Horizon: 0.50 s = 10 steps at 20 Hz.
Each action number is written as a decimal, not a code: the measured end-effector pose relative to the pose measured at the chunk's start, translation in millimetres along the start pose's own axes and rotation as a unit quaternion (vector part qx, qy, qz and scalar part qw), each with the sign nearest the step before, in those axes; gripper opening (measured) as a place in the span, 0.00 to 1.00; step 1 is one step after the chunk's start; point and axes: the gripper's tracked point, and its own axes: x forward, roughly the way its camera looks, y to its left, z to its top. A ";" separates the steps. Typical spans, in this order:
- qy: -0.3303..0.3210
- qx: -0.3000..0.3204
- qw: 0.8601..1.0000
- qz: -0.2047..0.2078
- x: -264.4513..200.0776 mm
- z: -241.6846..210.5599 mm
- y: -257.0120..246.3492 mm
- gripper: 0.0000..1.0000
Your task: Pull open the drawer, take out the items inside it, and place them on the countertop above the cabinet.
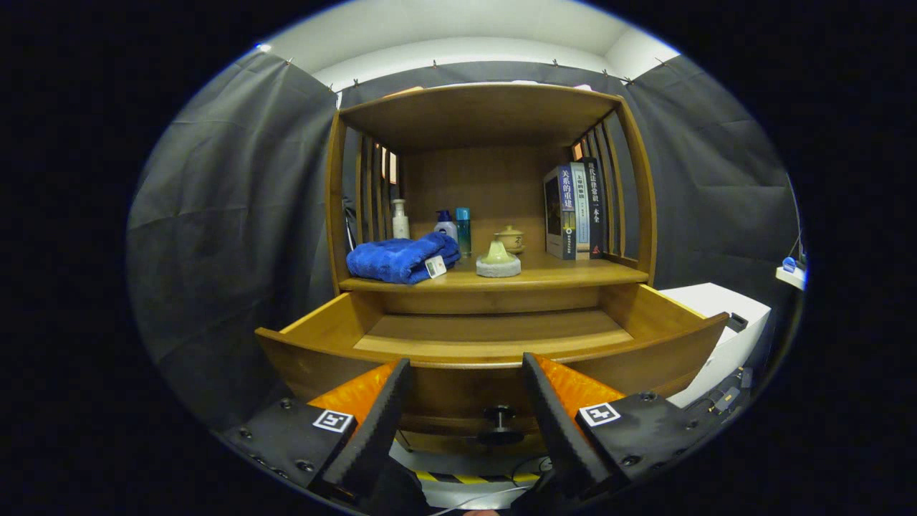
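Gripper view: drawer (494, 344) beyond spread tool (466, 373)

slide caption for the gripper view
Open gripper hangs before the pulled-out drawer; blue towel lies on the countertop.

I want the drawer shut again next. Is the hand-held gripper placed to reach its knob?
Probably yes: the hand-held gripper is open, and the knob on the drawer front sits between its fingers, nothing in between.

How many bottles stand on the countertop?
3: a white pump bottle by the left slats, a blue-capped bottle and a teal bottle behind the blue towel. Towel may hide more. Gripper jaws open.
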 end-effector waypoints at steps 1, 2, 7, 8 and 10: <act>0.001 -0.006 1.000 -0.003 1.3 -5.6 -1.8 0.99; 0.005 -0.012 1.000 -0.007 2.6 -12.1 -3.8 0.99; 0.005 -0.012 1.000 -0.013 8.6 -29.4 -9.3 0.98; 0.000 -0.018 1.000 -0.013 8.6 -29.7 -9.5 0.97; -0.006 -0.030 0.999 -0.019 8.9 -31.5 -11.5 0.96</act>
